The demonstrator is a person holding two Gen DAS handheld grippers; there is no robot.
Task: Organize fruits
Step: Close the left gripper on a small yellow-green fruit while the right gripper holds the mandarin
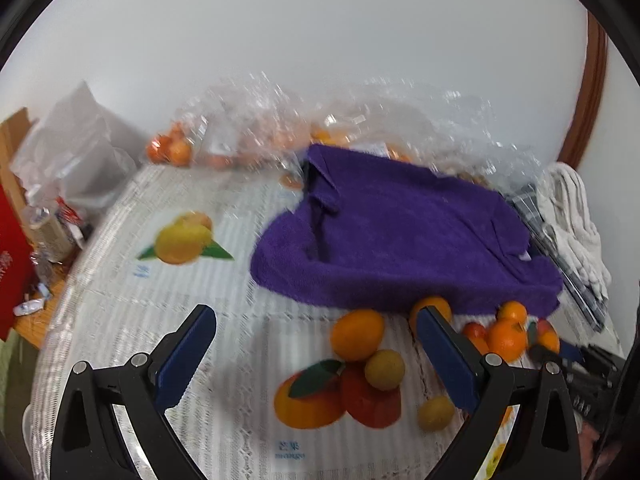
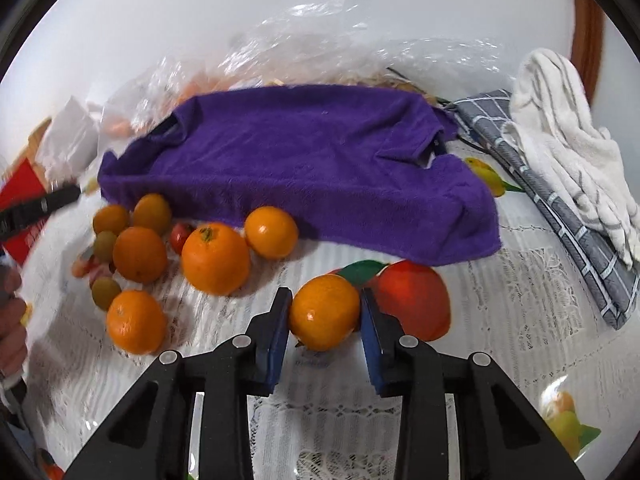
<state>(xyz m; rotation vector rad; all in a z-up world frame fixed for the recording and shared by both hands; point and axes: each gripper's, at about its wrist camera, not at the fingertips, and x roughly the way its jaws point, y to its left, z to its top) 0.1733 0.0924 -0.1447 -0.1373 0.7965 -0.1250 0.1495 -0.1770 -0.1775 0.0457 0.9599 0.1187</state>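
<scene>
My right gripper (image 2: 325, 320) is shut on a small orange (image 2: 324, 312), held just above the fruit-print tablecloth (image 2: 520, 320). To its left lie several loose oranges, such as a large one (image 2: 215, 258), a smaller one (image 2: 271, 232) and another (image 2: 136, 322), with small green fruits (image 2: 105, 292) and a red one (image 2: 181, 236). A purple towel (image 2: 304, 168) lies behind them. My left gripper (image 1: 316, 354) is open and empty above the table; an orange (image 1: 357, 334) and yellow-green fruits (image 1: 385, 369) lie between and beyond its fingers. The purple towel (image 1: 400, 236) lies ahead of it.
Clear plastic bags with more oranges (image 1: 256, 132) line the back wall. A grey checked cloth (image 2: 560, 208) and a white striped towel (image 2: 560, 140) lie at the right. A red box (image 1: 12, 264) and clutter sit at the left table edge.
</scene>
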